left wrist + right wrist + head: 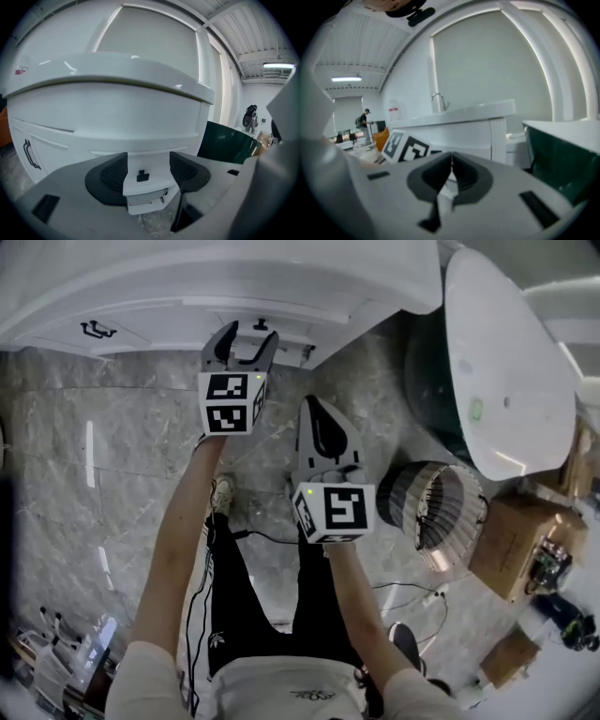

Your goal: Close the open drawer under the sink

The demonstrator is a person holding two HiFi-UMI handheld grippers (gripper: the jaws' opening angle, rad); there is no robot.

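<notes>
The white sink cabinet [216, 296] fills the top of the head view. A white drawer front with a small black knob [261, 325] sits low on it. My left gripper [248, 335] stands open just in front of that drawer, pointing at it. In the left gripper view the knob [143, 176] shows beyond the two spread pads [111, 174], with nothing held between them. My right gripper [315, 407] hangs further back and to the right, over the floor. Its jaws are shut and empty, and their tips meet in the right gripper view [451, 161].
A black pull handle [97, 330] sits on the cabinet door at the left. To the right stand a dark green bin [431, 371] with a white lid [506, 362], a striped round basket [431, 507] and cardboard boxes [520, 540]. Cables [412, 592] lie on the marble floor.
</notes>
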